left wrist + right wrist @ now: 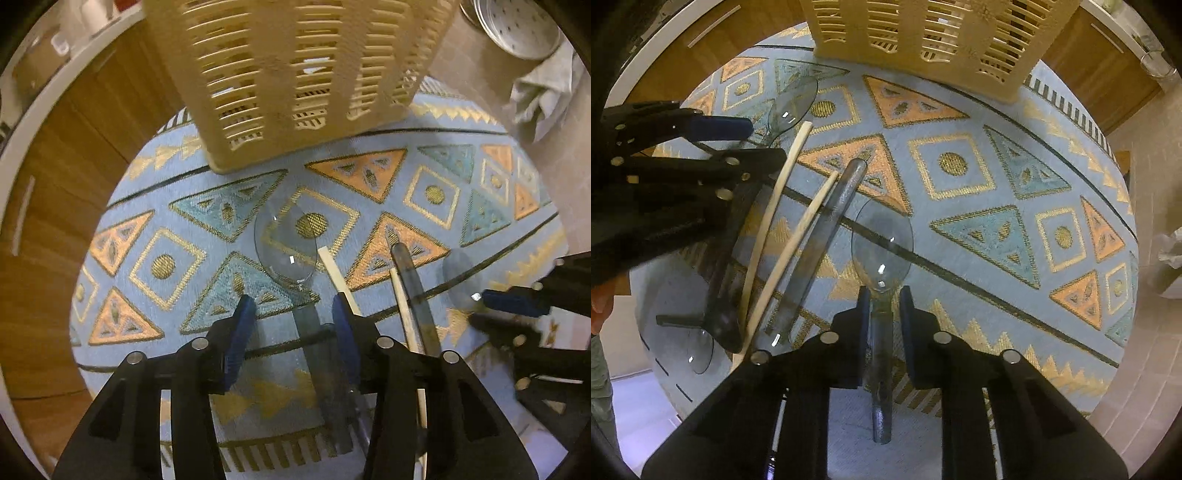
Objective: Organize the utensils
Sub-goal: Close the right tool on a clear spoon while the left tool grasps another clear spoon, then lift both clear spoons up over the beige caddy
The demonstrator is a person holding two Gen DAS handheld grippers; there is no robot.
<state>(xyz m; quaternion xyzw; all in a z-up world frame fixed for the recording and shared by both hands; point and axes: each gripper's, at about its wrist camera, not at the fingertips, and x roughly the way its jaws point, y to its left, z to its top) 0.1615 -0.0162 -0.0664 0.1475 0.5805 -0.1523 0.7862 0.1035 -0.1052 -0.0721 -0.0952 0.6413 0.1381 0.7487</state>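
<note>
Clear plastic spoons and two wooden chopsticks lie on a patterned blue cloth. A cream slatted utensil basket stands at the far side; it also shows in the right wrist view. My left gripper is open, its blue pads straddling the handle of a clear spoon on the cloth. My right gripper has its pads close on either side of the neck of another clear spoon; whether they touch it is unclear. A third clear utensil lies beside the chopsticks.
Wooden cabinet fronts run along the left. A metal perforated pan and a crumpled cloth sit at the far right on beige tiles. The left gripper's black body shows in the right wrist view.
</note>
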